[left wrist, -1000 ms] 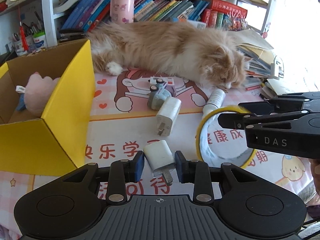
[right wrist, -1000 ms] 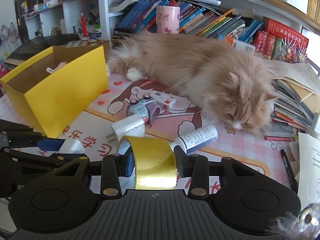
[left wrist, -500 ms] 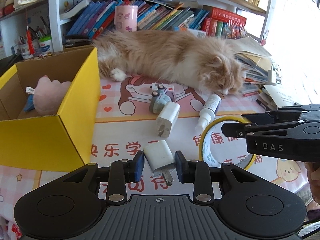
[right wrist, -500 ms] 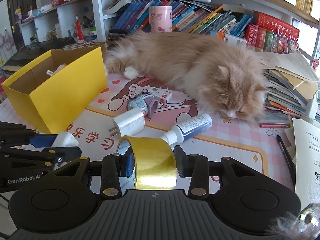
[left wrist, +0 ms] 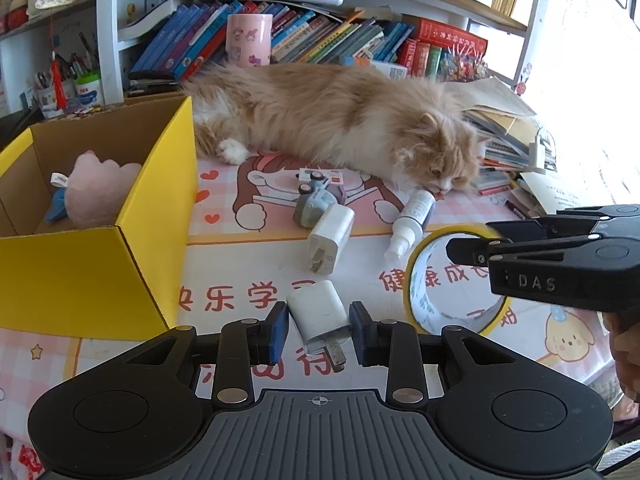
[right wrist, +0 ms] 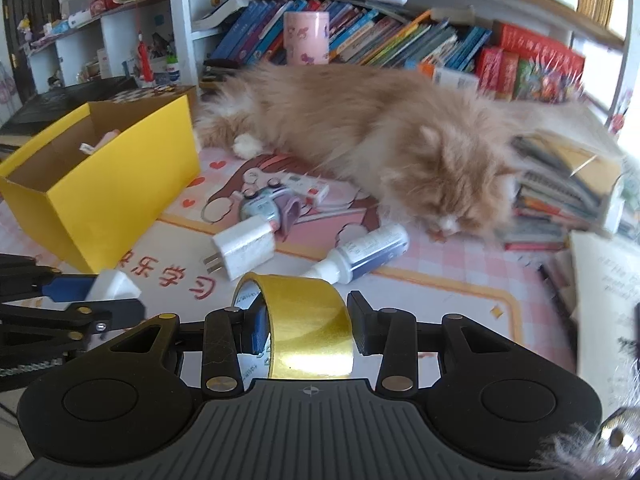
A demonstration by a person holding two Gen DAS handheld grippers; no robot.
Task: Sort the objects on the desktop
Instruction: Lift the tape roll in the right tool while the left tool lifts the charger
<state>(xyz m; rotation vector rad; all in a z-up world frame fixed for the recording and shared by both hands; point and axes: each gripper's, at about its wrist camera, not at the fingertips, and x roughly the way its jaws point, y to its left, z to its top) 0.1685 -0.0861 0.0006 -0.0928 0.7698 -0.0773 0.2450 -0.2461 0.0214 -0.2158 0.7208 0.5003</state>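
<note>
My left gripper (left wrist: 319,330) is shut on a small white charger plug (left wrist: 319,316), held above the pink desk mat (left wrist: 240,296). In the right wrist view that gripper (right wrist: 102,298) shows at the left edge with the white plug (right wrist: 114,286). My right gripper (right wrist: 306,328) is shut on a roll of yellow tape (right wrist: 308,328). From the left wrist view the tape roll (left wrist: 448,280) hangs at the right in the right gripper (left wrist: 476,246). A yellow cardboard box (left wrist: 92,272) stands open at the left with a pink plush toy (left wrist: 98,190) inside.
A fluffy orange cat (left wrist: 340,120) lies across the back of the desk. On the mat lie a second white charger (left wrist: 330,238), a small white and blue bottle (left wrist: 412,224) and a grey toy car (left wrist: 316,200). Stacked books (left wrist: 508,140) crowd the right side, a bookshelf stands behind.
Both grippers have risen and drawn back a little with their loads, so the box, cat and loose items sit lower and farther in the views. Both grips are unchanged.
</note>
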